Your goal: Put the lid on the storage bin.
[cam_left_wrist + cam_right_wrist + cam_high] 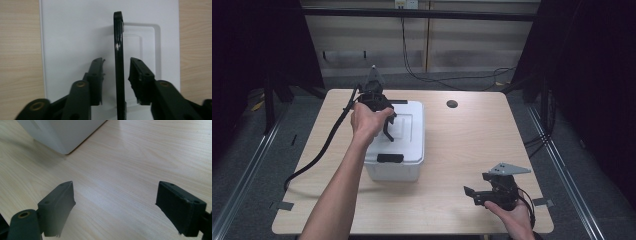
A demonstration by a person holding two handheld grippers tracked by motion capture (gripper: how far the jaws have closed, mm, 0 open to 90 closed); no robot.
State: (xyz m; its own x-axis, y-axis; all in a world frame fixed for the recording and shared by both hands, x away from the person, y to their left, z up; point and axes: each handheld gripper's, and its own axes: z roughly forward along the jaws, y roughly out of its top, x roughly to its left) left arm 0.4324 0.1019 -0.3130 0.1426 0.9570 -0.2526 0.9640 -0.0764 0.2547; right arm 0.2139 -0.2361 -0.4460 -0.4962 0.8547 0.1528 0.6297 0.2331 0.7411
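At ten o'clock on the table (452,150), white lidded storage bin (399,145) with raised black lid handle (119,62) between parted left gripper (116,75) jaws: centre, then clamp squarely; right gripper (115,207) agape, idle at five o'clock.

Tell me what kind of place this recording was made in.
Probably a lab recording bay, not a home: a bare wooden table with one white bin, black curtains on both sides, and floor rails alongside it.
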